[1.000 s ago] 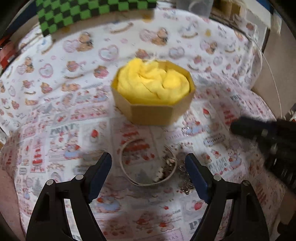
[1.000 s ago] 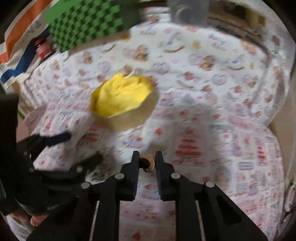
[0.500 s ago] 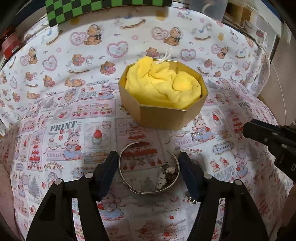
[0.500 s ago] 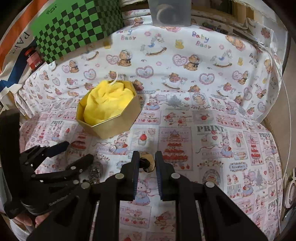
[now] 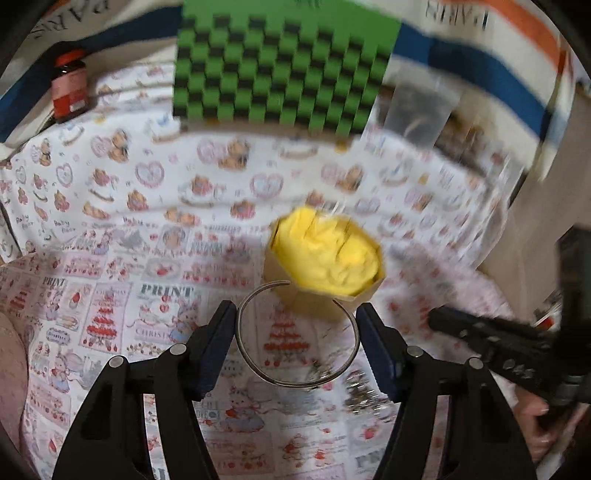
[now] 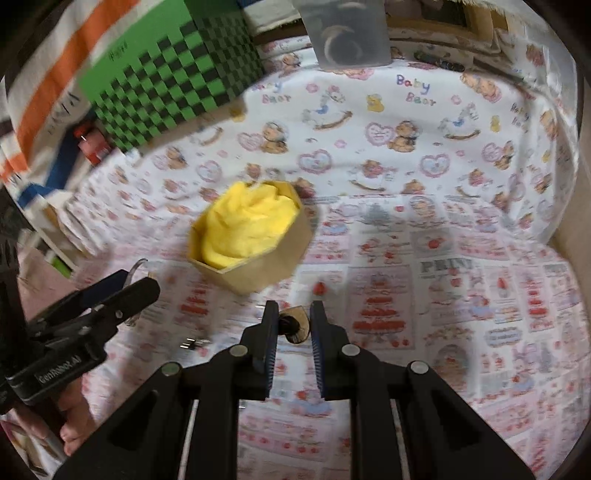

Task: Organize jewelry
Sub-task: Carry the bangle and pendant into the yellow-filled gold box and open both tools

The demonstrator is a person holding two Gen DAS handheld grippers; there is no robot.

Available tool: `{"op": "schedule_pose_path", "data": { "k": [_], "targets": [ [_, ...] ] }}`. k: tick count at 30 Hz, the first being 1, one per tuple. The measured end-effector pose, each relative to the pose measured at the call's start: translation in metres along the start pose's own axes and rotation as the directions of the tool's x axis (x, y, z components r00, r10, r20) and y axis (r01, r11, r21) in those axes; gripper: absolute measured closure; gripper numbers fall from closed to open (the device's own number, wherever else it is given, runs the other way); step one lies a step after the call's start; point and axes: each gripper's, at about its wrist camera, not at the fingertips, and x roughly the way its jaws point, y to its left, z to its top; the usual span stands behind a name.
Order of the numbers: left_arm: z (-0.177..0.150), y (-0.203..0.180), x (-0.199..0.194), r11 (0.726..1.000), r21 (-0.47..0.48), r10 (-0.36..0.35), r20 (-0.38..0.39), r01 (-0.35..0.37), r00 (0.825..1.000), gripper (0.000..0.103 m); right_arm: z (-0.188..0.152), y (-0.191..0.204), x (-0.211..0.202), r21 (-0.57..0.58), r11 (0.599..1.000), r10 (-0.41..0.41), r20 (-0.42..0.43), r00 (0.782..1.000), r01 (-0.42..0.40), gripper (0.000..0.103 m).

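My left gripper (image 5: 297,325) is shut on a thin silver open bangle (image 5: 258,365) and holds it above the cloth, just in front of the octagonal cardboard box (image 5: 321,299) lined with yellow cloth (image 5: 328,254). My right gripper (image 6: 293,325) is shut on a small gold and dark piece of jewelry (image 6: 295,325), low over the cloth, in front and right of the box (image 6: 266,266). A small heap of silver jewelry (image 5: 360,395) lies on the cloth below the bangle. A small metal piece (image 6: 192,343) lies left of my right gripper.
A printed cloth (image 6: 443,184) covers the table. A green and black checkered board (image 5: 280,66) stands at the back, with a red-capped bottle (image 5: 68,88) to its left and a clear plastic container (image 6: 347,33) to its right. The right gripper (image 5: 491,343) shows in the left wrist view.
My left gripper closed on the bangle and lifted it off the cloth, away from the jewelry heap. My right gripper stayed shut on its piece and moved little.
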Motion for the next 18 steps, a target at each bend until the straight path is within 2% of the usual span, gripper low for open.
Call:
{"op": "schedule_pose_path", "data": {
  "k": [4, 8, 12, 15, 18],
  "targets": [
    [0.012, -0.001, -0.032, 0.996, -0.025, -0.078, 0.090, 0.081, 0.993, 0.038, 0.000, 0.008, -0.016, -0.009, 0.999, 0.044, 0.077, 0.996, -0.043, 0.087],
    [0.049, -0.010, -0.048, 0.996, -0.040, -0.068, 0.136, 0.074, 0.988, 0.038, 0.008, 0.015, -0.037, -0.025, 0.994, 0.106, 0.155, 0.982, -0.103, 0.087],
    [0.079, -0.018, -0.047, 0.995, -0.036, -0.086, 0.180, 0.094, 0.980, 0.038, 0.037, 0.013, -0.045, 0.010, 0.986, 0.162, 0.202, 0.966, -0.167, 0.087],
    [0.091, -0.016, -0.025, 0.987, -0.061, -0.136, 0.168, 0.148, 0.976, 0.038, 0.061, 0.003, -0.042, 0.068, 0.974, 0.197, 0.234, 0.952, -0.218, 0.087],
    [0.093, -0.016, 0.010, 0.991, -0.097, -0.081, 0.096, 0.090, 0.992, 0.038, 0.076, -0.006, -0.038, 0.103, 0.973, 0.175, 0.240, 0.955, -0.205, 0.087]
  ]
}}
